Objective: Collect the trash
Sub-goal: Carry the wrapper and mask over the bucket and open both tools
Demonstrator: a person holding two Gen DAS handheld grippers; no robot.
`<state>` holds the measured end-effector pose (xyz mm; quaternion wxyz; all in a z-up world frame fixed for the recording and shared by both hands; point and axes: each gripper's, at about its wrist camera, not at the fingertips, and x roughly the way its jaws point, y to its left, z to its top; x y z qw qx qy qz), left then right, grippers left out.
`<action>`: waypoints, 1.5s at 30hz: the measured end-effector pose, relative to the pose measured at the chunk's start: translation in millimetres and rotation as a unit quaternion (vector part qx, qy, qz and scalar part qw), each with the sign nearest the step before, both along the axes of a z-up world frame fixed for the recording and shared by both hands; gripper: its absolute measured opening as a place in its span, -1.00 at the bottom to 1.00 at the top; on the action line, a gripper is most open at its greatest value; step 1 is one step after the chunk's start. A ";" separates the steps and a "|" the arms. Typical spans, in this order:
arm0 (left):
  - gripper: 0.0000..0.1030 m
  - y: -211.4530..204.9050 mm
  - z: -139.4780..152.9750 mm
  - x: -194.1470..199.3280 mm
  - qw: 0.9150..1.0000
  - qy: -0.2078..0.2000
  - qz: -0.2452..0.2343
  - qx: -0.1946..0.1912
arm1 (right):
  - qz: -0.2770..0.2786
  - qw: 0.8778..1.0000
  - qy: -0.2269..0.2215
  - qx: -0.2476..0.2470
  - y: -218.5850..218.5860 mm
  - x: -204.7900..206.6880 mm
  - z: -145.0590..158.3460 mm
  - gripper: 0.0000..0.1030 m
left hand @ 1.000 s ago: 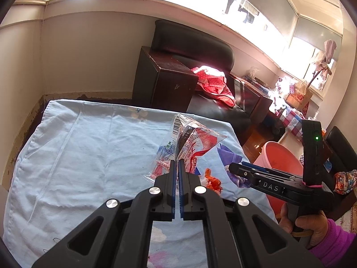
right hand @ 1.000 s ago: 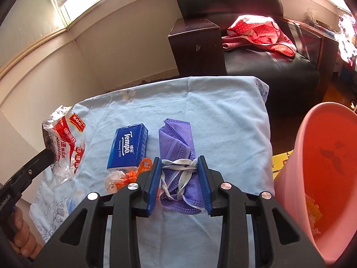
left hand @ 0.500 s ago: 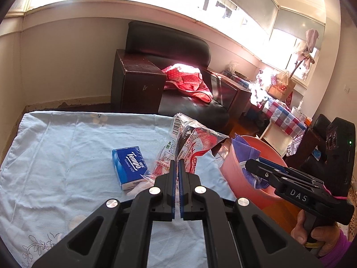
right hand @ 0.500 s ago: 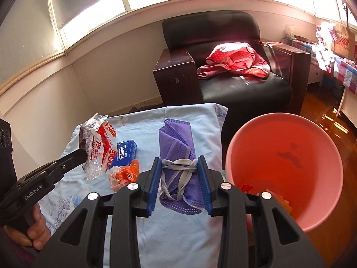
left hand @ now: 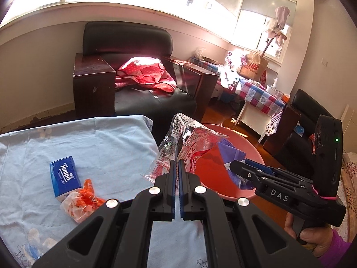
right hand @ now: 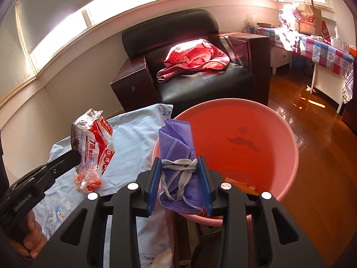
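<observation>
Through the left wrist view, my left gripper [left hand: 176,167] is pinching the clear red-printed wrapper [left hand: 187,147], jaws nearly together on its lower edge. The wrapper is rising toward 12 o'clock, hanging past the right edge of the blue cloth-covered table [left hand: 93,147] and over the near rim of the pink basin [left hand: 232,156]. At 3 o'clock my right gripper [left hand: 239,167] is reaching in sideways, the purple mask [left hand: 232,154] dangling from it above the basin. At 9 o'clock a blue tissue pack [left hand: 65,176] is lying on the cloth, touching a crumpled orange-and-white wrapper [left hand: 82,201] just below it. Bare cloth is stretching toward 10 o'clock. A black armchair [left hand: 133,71] is sitting at 12 o'clock beyond the table.

Through the right wrist view, my right gripper [right hand: 180,178] is clamping the purple mask [right hand: 176,143], pads pressed on its folded body and white ear loops. The mask is standing over the basin's [right hand: 279,134] left rim, where it is meeting the table [right hand: 136,134] edge. Only this view is showing the basin's full opening, from 12 to 4 o'clock, with scraps at its bottom. At 9 o'clock my left gripper [right hand: 74,155] is holding the wrapper [right hand: 93,147] above the cloth. Wooden floor [right hand: 323,156] is lying open at 3 o'clock.
</observation>
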<state>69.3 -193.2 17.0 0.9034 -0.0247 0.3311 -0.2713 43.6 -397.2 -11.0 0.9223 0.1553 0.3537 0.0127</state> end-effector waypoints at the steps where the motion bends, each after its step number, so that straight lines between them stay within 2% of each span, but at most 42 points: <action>1: -0.97 -7.8 -0.9 0.7 1.000 0.001 -0.006 0.001 | -0.004 1.000 0.002 0.000 -2.7 0.3 -1.8 -0.34; 14: -0.97 -73.4 -27.9 15.8 0.997 0.045 -0.055 0.021 | -0.047 0.998 0.033 0.008 -32.2 1.1 -22.7 -0.34; 25: -0.90 -86.1 -39.5 14.0 0.996 0.050 -0.059 0.038 | -0.062 0.997 0.050 0.010 -38.9 2.8 -34.9 -0.34; 32: -0.85 -81.8 -37.4 11.9 0.997 0.050 -0.057 0.030 | -0.068 0.996 0.056 0.013 -40.6 3.3 -37.7 -0.33; 35: -0.77 -79.9 -35.4 11.5 0.997 0.048 -0.058 0.025 | -0.070 0.996 0.055 0.013 -41.3 2.8 -37.3 -0.33; 37: -0.51 -78.3 -33.7 11.0 0.997 0.046 -0.057 0.022 | -0.070 0.996 0.054 0.014 -41.3 2.3 -37.0 -0.33; 38: -0.46 -77.4 -32.6 9.3 0.997 0.042 -0.056 0.021 | -0.070 0.996 0.054 0.013 -41.5 1.7 -36.7 -0.33; 45: -0.42 -63.8 -22.3 5.0 0.998 0.029 -0.048 0.012 | -0.070 0.996 0.049 0.009 -40.0 0.0 -32.4 -0.33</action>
